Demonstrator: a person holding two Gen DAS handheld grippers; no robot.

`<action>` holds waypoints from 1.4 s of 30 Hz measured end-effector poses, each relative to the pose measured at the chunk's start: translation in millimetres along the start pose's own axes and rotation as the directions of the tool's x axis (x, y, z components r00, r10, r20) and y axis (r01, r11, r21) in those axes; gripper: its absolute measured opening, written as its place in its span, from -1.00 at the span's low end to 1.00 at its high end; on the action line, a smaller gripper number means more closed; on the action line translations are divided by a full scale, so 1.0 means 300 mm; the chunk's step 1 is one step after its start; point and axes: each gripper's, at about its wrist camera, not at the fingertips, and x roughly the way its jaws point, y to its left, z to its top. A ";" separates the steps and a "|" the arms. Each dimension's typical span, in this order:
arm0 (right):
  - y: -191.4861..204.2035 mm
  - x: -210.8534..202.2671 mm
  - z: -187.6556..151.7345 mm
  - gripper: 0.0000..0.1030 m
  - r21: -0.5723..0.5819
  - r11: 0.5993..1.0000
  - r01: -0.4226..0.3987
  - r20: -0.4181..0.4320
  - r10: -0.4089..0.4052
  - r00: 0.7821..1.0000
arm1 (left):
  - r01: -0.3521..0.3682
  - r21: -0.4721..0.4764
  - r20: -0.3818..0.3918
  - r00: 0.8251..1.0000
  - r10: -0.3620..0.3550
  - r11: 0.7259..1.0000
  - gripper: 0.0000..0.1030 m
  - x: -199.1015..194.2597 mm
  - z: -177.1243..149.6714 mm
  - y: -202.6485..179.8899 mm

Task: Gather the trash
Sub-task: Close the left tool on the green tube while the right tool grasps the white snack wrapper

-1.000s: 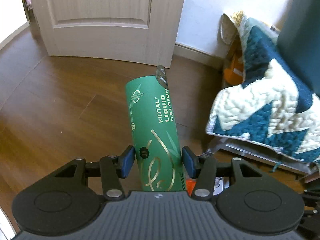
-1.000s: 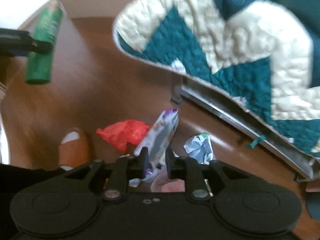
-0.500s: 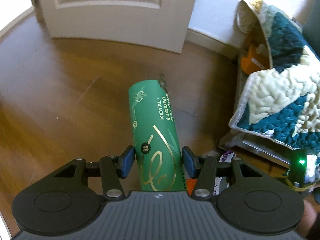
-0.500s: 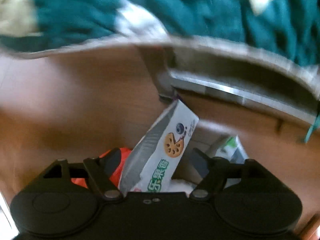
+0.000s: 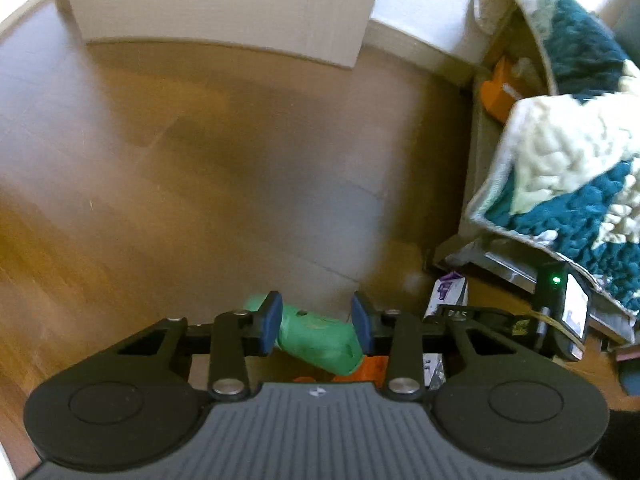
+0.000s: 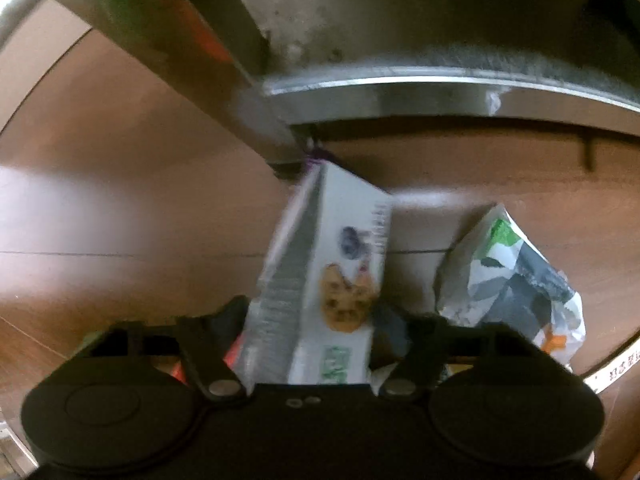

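In the left wrist view my left gripper [image 5: 317, 322] is open, and the green tube [image 5: 318, 340] lies below and between its blue pads, free of them. An orange-red wrapper [image 5: 370, 368] lies beside the tube. My right gripper [image 6: 310, 322] is open, with its jaws on either side of a white cookie box [image 6: 332, 280] that lies on the wood floor. The box also shows in the left wrist view [image 5: 450, 294]. A crumpled white, green and grey bag [image 6: 516, 280] lies to the right of the box.
A metal furniture frame and leg [image 6: 360, 92] stands close above the box. A teal and cream quilt [image 5: 568, 184] hangs over it. A white door [image 5: 224, 4] and wall lie beyond the wood floor [image 5: 180, 168].
My left gripper has opened and the green tube has dropped out, now lying low between the pads. My right gripper has moved down and closer to the cookie box under the frame.
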 end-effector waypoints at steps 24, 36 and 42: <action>-0.058 -0.175 0.004 -0.08 -0.173 0.985 -0.019 0.041 0.027 0.999 | -0.294 -0.387 -0.407 0.905 0.124 0.874 0.60 0.648 -0.052 0.131; -0.045 -0.187 -0.010 -0.19 -0.206 0.979 0.011 0.048 -0.001 0.999 | -0.277 -0.243 -0.445 0.883 0.147 0.930 -0.04 0.733 -0.108 0.047; -0.013 -0.301 -0.062 -0.36 -0.335 0.940 0.058 0.087 -0.031 0.996 | -0.249 -0.198 -0.376 0.913 0.161 0.948 -0.04 0.661 -0.083 0.037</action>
